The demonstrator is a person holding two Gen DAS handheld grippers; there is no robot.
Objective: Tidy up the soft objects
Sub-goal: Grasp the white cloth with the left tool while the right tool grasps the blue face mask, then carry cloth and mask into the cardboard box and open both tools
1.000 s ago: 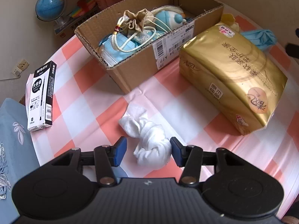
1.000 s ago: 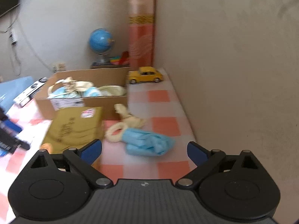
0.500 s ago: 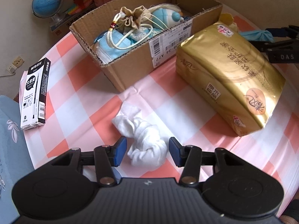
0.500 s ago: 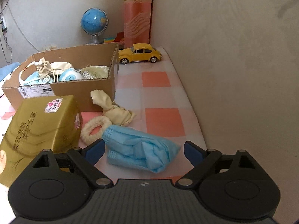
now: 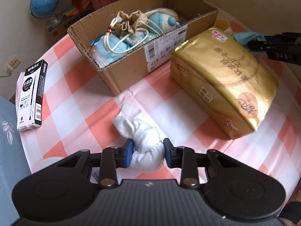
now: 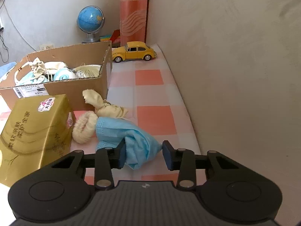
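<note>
A knotted white cloth lies on the checked tablecloth, and my left gripper is shut on its near end. A crumpled blue face mask lies by the wall; my right gripper straddles its near end, jaws half closed, the left pad touching it and the right pad just clear. A cream scrunchie and a cream knotted pouch lie just behind the mask. The open cardboard box holds several soft items.
A gold tissue pack lies between the two grippers. A black pen box lies at the left edge. A yellow toy car, a globe and a pink tube stand at the back by the wall.
My left gripper moved forward and closed on the white cloth. My right gripper moved in and down to the blue mask and narrowed around its near end.
</note>
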